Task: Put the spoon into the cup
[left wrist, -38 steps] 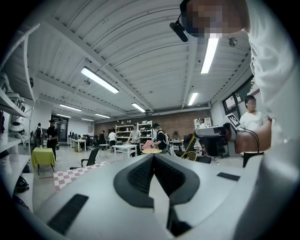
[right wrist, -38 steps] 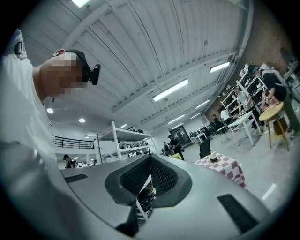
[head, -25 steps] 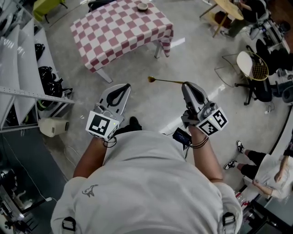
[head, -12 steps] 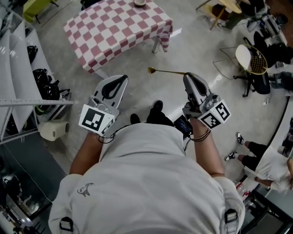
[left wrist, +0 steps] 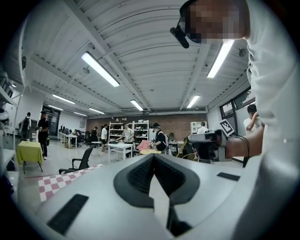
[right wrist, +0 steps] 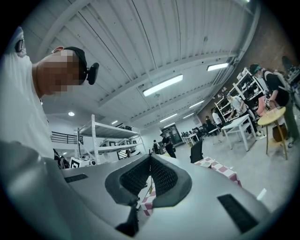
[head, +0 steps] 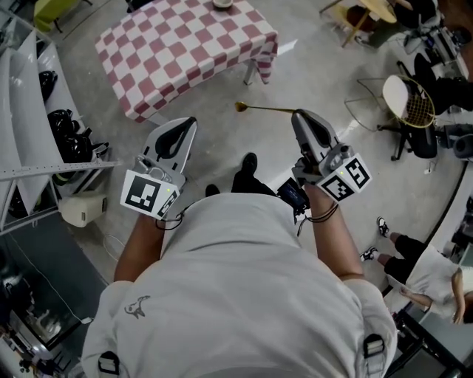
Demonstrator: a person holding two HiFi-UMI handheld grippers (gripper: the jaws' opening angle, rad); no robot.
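In the head view a thin golden spoon (head: 266, 109) sticks out level to the left from my right gripper (head: 299, 115), which is shut on the end of its handle; the bowl points left. My left gripper (head: 188, 122) is held beside it, shut with nothing in it. Both hang over bare concrete floor, short of the red-and-white checked table (head: 185, 44). A small cup (head: 222, 4) stands at the table's far edge, cut off by the frame. In the left gripper view the jaws (left wrist: 153, 157) meet at their tips. The right gripper (right wrist: 150, 161) has the checked table (right wrist: 218, 168) beyond it.
White shelving (head: 29, 88) with dark gear lines the left side, and a white box (head: 77, 207) sits on the floor below it. A wire chair (head: 403, 103) and a round wooden table (head: 377, 9) stand at the right. A person (head: 432, 273) is at the lower right.
The person has stepped forward: a shoe now shows between the grippers and the checked table has shifted left and up. Both grippers stay shut, the spoon still held.
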